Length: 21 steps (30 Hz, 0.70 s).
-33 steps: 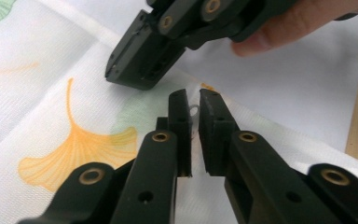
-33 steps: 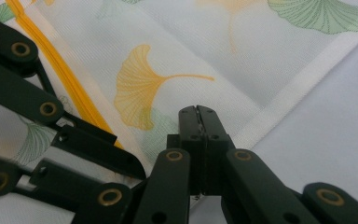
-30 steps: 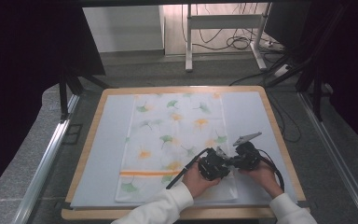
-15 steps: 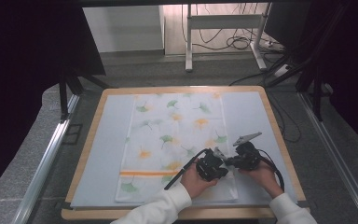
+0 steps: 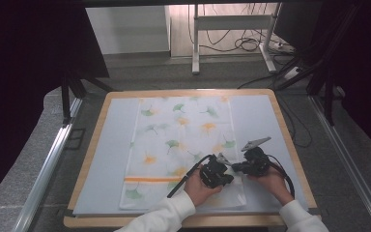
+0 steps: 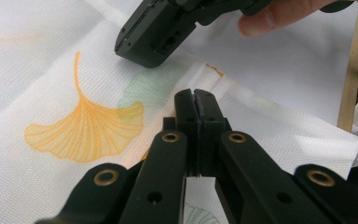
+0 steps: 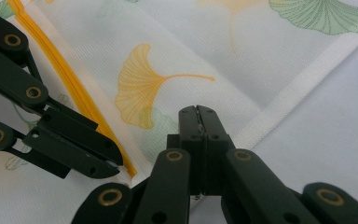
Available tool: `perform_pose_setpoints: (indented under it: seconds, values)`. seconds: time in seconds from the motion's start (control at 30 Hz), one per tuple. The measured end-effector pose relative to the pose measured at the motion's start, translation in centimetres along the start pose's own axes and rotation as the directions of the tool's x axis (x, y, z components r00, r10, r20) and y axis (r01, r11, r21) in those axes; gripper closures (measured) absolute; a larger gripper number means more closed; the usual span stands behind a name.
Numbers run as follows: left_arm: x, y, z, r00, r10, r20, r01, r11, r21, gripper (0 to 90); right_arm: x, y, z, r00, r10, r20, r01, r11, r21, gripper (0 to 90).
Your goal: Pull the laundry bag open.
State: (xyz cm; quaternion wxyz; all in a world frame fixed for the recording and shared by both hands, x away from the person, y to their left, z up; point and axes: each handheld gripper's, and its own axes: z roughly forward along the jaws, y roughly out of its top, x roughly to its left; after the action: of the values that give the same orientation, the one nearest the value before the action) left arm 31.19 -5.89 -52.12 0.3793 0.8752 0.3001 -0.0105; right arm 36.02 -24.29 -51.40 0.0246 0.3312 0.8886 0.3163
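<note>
On the cloth's (image 5: 183,140) near right corner, both grippers' (image 5: 221,170) (image 5: 247,164) fingers are pressed together.

near corner of the towel (image 5: 232,193) hidden under the left gripper (image 5: 222,175) and right gripper (image 5: 237,168) from above; cloth between either pair of jaws impossible to tell. forearms cut off by the bottom edge, and cables (image 5: 251,43) behind the table too small to follow.

cloth (image 5: 183,140): white, orange and green ginkgo leaves, orange stripe | grippers: black
</note>
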Motion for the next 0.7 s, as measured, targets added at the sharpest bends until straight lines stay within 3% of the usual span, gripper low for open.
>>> perform_pose_setpoints:
  seconds: [0.5, 0.7]
  values:
    - [0.71, -0.78, -0.27, 0.9987, -0.043, 0.029, 0.042, 0.9991, 0.010, 90.0, 0.05, -0.02, 0.00, 1.0000, -0.006, 0.002, 0.006, 1.000, -0.001, 89.4]
    - [0.51, -0.65, -0.05, 0.9990, -0.034, 0.027, 0.034, 0.9994, 0.000, 90.0, 0.04, -0.02, 0.00, 1.0000, -0.007, 0.002, 0.007, 1.000, 0.000, 89.4]
